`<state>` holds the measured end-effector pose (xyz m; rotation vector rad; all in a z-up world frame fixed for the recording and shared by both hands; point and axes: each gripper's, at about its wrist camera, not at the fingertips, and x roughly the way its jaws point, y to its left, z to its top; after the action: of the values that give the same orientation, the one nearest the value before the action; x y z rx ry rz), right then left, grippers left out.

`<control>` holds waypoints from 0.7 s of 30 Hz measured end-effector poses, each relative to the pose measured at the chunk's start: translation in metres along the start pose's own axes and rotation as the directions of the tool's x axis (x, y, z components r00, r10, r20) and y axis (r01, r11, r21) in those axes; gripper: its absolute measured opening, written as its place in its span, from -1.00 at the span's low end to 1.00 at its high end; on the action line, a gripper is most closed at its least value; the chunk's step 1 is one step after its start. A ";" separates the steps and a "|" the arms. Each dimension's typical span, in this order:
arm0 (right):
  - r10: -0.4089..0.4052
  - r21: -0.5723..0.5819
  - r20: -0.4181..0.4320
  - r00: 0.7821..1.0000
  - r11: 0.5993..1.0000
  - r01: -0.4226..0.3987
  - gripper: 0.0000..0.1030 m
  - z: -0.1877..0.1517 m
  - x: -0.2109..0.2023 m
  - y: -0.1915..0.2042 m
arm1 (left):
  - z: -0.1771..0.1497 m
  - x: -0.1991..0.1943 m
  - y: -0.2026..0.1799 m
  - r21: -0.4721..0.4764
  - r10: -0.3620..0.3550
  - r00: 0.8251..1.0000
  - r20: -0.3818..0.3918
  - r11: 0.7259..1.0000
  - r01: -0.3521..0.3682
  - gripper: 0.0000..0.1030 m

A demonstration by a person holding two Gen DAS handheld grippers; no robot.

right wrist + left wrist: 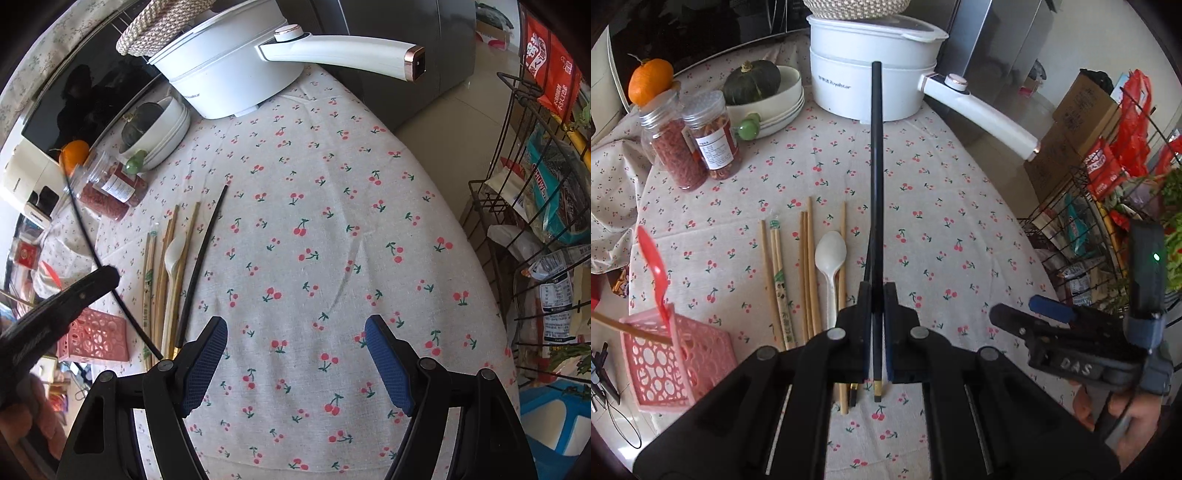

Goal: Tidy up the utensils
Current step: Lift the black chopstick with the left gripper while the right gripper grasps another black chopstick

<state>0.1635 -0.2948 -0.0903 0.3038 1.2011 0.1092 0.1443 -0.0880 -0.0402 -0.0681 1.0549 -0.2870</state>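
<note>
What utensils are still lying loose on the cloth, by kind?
Bare wooden chopsticks: 5, as best I can separate them
Paper-sleeved chopstick pair: 1
Black chopstick on the cloth: 1
White spoon: 1
Total: 8
Not counted: the held black chopstick, clamped in the left gripper.

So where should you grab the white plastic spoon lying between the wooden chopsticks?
Probably by the narrow handle of the white plastic spoon, from straight above, fingers either side. It lies flat on the cherry-print tablecloth with wooden chopsticks close alongside, so a side approach would bump them. The open right gripper is free; the left gripper holds a black chopstick.
</note>
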 end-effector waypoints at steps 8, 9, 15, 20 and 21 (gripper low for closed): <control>-0.006 -0.015 -0.037 0.999 1.000 0.005 0.52 -0.005 0.021 0.034 | -0.042 -0.055 0.023 0.004 -0.049 0.992 0.119 0.999 0.049 -0.87; -0.008 -0.017 -0.043 0.999 1.000 0.007 0.52 -0.005 0.025 0.038 | -0.046 -0.062 0.026 0.005 -0.050 0.989 0.138 0.999 0.050 -0.87; -0.011 -0.040 -0.036 0.999 0.999 0.009 0.52 0.001 0.051 0.064 | -0.062 -0.075 0.055 -0.029 -0.084 0.984 0.154 0.996 0.090 -0.87; -0.011 -0.047 -0.043 0.999 0.999 0.009 0.50 0.008 0.079 0.079 | -0.073 -0.085 0.074 -0.067 -0.096 0.983 0.153 0.992 0.108 -0.87; -0.008 -0.042 -0.041 0.999 0.999 0.006 0.48 0.010 0.083 0.081 | -0.075 -0.087 0.078 -0.074 -0.101 0.983 0.156 0.991 0.114 -0.87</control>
<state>0.2092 -0.1991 -0.1387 0.2617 1.2385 0.1352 0.0552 0.0162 -0.0181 -0.2188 0.9130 -0.3308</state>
